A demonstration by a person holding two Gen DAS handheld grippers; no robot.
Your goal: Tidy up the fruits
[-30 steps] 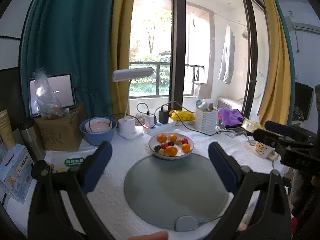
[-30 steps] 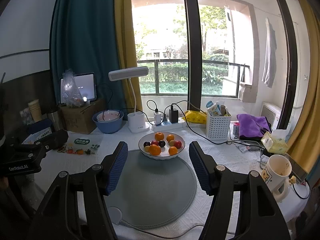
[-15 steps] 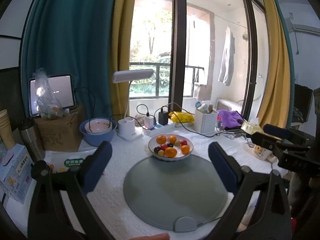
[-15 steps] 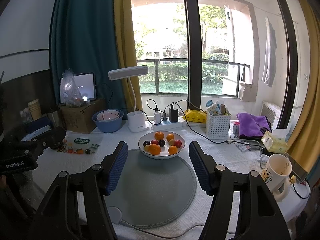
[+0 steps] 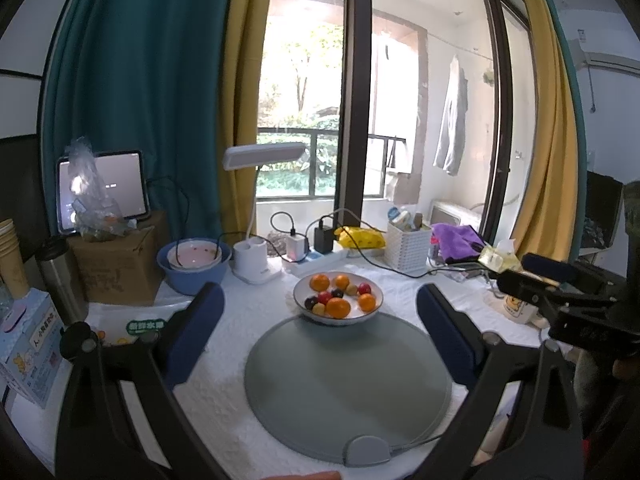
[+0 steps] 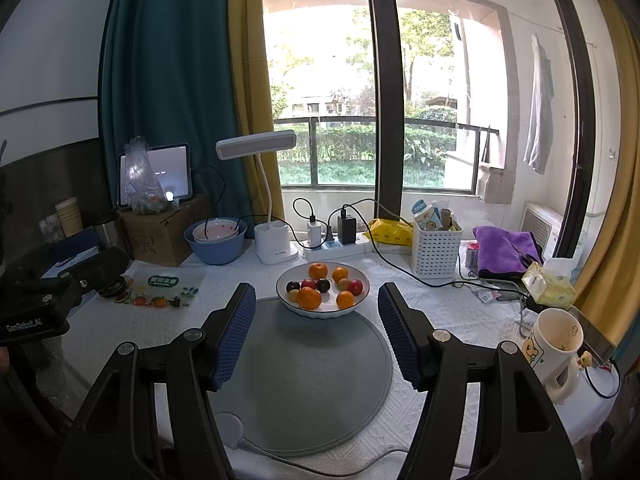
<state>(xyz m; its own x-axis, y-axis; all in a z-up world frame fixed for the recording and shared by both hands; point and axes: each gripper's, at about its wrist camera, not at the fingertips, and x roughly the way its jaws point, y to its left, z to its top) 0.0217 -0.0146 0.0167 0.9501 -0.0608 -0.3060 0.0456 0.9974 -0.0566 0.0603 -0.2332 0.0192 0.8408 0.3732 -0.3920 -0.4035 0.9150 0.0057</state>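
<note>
A white bowl (image 5: 372, 314) (image 6: 362, 304) of small fruits stands at the far edge of a round grey mat (image 5: 344, 380) (image 6: 304, 376). It holds several oranges (image 5: 337, 307) (image 6: 309, 297), red fruits and dark plums. My left gripper (image 5: 320, 312) is open and empty, held above the mat short of the bowl. My right gripper (image 6: 318, 300) is open and empty, also short of the bowl. Each gripper shows in the other's view: the right one at the right edge (image 5: 560, 280), the left one at the left edge (image 6: 48, 292).
Behind the bowl stand a white desk lamp (image 6: 272, 240), a power strip with chargers (image 6: 336, 244), a white basket (image 6: 436, 250), a blue basin (image 6: 216, 240) and a cardboard box (image 6: 164, 228). A mug (image 6: 556, 344) stands at the right. A fruit bag (image 6: 164, 288) lies at the left.
Both grippers have stayed open and nearly still. The left view has drifted slightly, and the right gripper in it sits a little lower.
</note>
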